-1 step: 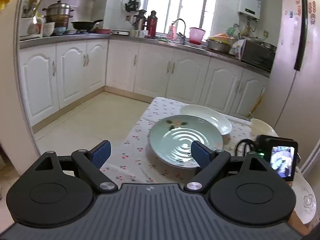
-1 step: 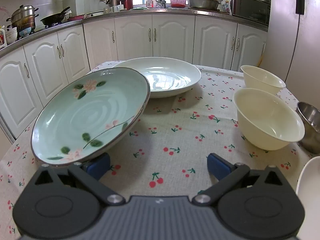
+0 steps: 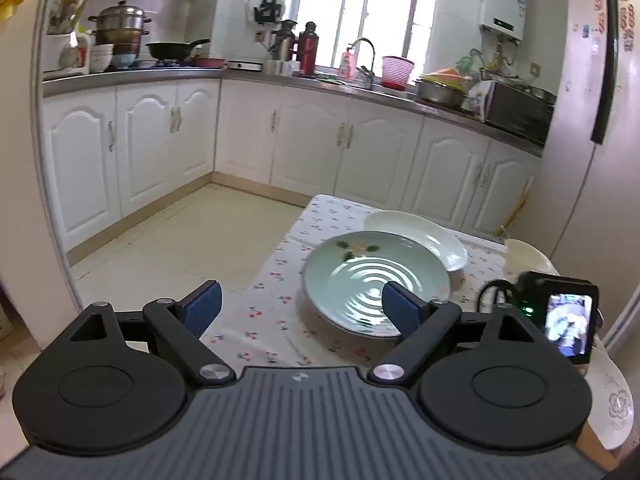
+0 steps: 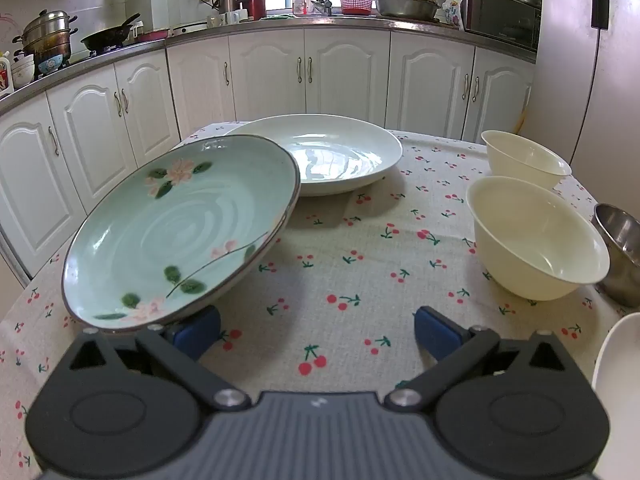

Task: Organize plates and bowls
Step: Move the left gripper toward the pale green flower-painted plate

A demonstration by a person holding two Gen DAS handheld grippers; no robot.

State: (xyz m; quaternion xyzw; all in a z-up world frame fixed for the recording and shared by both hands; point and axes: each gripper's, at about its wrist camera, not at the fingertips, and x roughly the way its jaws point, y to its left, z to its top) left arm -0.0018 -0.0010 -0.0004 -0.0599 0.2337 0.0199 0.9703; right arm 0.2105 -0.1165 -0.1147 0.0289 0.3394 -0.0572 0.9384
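A pale green flowered plate (image 4: pixel 176 240) lies on the cherry-print tablecloth (image 4: pixel 352 264), its far rim propped on a white plate (image 4: pixel 332 156) behind it. Two cream bowls (image 4: pixel 536 236) (image 4: pixel 520 156) stand at the right. My right gripper (image 4: pixel 316 330) is open low over the cloth, its left fingertip under the green plate's near rim. My left gripper (image 3: pixel 300 310) is open and empty, held above the table's left side; the green plate (image 3: pixel 360 272) and the white plate (image 3: pixel 424 232) lie beyond it.
A steel bowl (image 4: pixel 620 256) sits at the table's right edge. A white flowered dish (image 3: pixel 612 400) lies at the near right, also seen in the right wrist view (image 4: pixel 616 380). The right gripper's camera (image 3: pixel 568 320) shows by it. White cabinets (image 3: pixel 160 148), floor and a fridge (image 3: pixel 600 80) surround the table.
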